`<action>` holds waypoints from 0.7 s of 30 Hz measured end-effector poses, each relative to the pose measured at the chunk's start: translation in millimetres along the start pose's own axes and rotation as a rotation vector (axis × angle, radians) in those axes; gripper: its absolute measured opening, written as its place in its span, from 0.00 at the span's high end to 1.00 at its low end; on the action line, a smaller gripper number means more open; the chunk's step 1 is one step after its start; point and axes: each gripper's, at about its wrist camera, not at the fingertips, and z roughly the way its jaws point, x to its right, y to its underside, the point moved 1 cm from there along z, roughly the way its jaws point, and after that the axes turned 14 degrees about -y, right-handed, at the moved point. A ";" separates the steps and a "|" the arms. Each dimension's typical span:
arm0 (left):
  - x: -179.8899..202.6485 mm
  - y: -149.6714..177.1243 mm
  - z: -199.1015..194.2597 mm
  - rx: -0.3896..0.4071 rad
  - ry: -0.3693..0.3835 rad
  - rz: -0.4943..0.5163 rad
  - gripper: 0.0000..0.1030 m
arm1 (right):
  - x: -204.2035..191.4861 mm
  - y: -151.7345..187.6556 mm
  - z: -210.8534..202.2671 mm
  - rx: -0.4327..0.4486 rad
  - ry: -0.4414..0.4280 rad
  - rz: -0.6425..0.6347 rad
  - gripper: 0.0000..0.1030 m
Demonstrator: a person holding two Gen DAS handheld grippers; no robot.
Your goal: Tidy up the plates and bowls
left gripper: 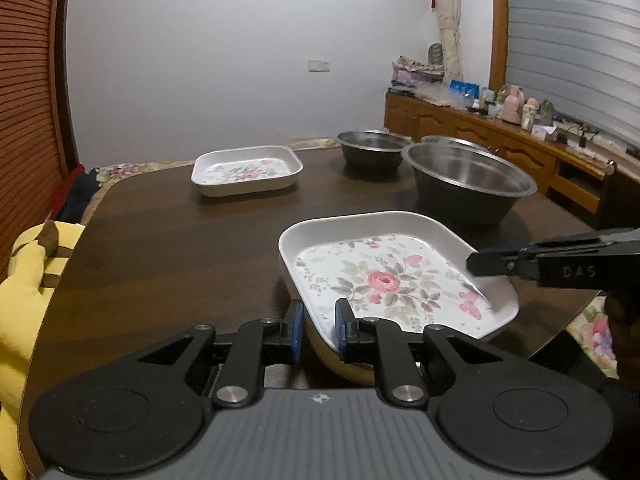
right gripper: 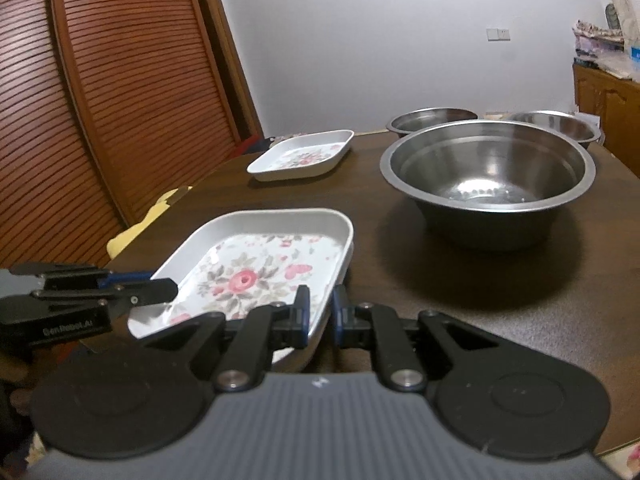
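Note:
A floral rectangular plate (left gripper: 384,276) sits near the front of the dark wooden table (left gripper: 180,240). My left gripper (left gripper: 319,324) is shut on its near-left rim. My right gripper (right gripper: 320,312) is shut on its right rim; it also shows in the left wrist view (left gripper: 480,264), and the left gripper shows in the right wrist view (right gripper: 168,292). The plate (right gripper: 256,268) appears lifted slightly at the near side. A second floral plate (left gripper: 246,170) lies at the far left. A large steel bowl (left gripper: 468,184) stands behind the held plate, with two smaller steel bowls (left gripper: 372,150) (left gripper: 452,142) further back.
A yellow cushion (left gripper: 24,292) lies beside the table's left edge. A wooden slatted door (right gripper: 100,100) stands at the left. A wooden sideboard (left gripper: 520,148) with bottles and clutter runs along the right wall.

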 end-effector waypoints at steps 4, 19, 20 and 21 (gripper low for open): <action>-1.0 3.0 2.3 0.000 0.004 -0.008 0.83 | 2.1 -1.0 0.8 0.004 0.003 -0.007 0.87; -10.3 0.5 2.1 0.002 0.028 -0.067 0.71 | 6.3 -5.2 -2.5 0.012 -0.011 0.012 0.87; -11.6 -1.6 1.0 0.008 0.028 -0.070 0.71 | 6.5 -7.9 -3.4 0.010 -0.015 0.010 0.87; -12.8 -3.8 0.1 0.013 0.027 -0.072 0.70 | 6.1 -10.9 -4.7 0.010 -0.019 0.004 0.87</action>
